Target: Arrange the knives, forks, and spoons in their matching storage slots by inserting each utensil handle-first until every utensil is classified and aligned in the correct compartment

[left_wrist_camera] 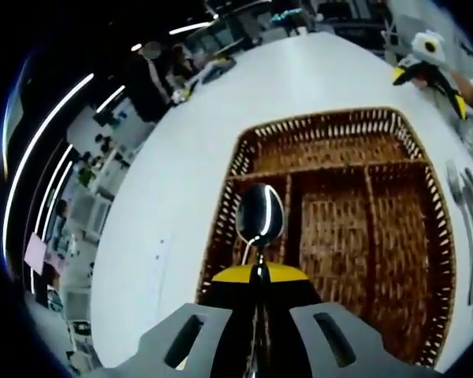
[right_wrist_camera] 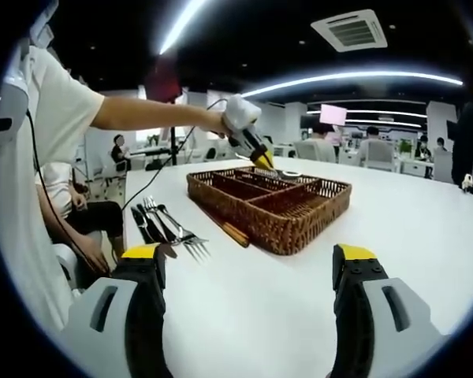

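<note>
**Spoon held above the wicker tray**

A white table (right_wrist_camera: 426,236) carries a wicker tray (right_wrist_camera: 299,224) with forks (right_wrist_camera: 177,228) lying beside it. The left gripper (left_wrist_camera: 258,295) clamps a spoon (left_wrist_camera: 259,214), bowl up, over the tray's end slot. The right gripper (right_wrist_camera: 248,272) hovers with jaws wide apart, holding nothing.

No readable text, labels, brand names, numbers or signs anywhere; the pink screen at one o'clock is blurred.

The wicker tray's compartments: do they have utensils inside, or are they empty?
Empty, as far as visible: the wicker tray shows bare weave. The spoon is held above it in the left tongs.
</note>
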`<state>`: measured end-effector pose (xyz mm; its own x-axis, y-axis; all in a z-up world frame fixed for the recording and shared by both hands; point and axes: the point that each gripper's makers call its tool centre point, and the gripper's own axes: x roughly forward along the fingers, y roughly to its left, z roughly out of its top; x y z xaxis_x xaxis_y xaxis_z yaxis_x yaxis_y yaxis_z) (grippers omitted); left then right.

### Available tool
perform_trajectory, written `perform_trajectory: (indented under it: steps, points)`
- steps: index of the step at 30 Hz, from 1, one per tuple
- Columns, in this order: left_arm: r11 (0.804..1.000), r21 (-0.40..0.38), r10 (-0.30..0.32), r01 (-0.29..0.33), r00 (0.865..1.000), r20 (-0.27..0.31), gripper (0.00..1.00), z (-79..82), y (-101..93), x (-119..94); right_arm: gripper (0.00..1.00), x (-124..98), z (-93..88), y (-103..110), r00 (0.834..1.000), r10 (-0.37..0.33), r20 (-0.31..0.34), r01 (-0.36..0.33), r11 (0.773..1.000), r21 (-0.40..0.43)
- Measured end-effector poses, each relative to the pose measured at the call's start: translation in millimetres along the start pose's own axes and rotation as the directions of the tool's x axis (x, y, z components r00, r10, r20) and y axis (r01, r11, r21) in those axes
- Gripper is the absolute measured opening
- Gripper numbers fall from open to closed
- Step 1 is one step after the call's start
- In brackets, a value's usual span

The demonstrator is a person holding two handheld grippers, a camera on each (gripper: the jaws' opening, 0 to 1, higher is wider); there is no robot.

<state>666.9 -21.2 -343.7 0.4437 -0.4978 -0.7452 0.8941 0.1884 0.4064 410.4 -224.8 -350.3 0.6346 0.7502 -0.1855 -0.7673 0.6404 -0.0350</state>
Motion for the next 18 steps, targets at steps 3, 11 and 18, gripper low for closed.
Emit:
perform_trajectory:
  steps: [3,11,18]
  points:
    - [1.0,0.006,-0.002,0.002,1.0,-0.001,0.03,1.4,-0.1,1.0,0.91,-0.6,-0.8,-2.1,1.0,-0.005,-0.002,0.005,1.0,0.002]
    - [1.0,0.006,-0.008,0.008,1.0,0.0,0.03,0.5,3.1,5.0,0.91,0.9,1.1,-2.9,1.0,-0.004,-0.001,0.004,1.0,-0.002]
    - [1.0,0.002,-0.014,0.014,1.0,0.011,0.03,0.5,3.3,7.8,0.91,1.0,-1.0,-5.4,1.0,-0.008,-0.01,0.008,1.0,0.001]
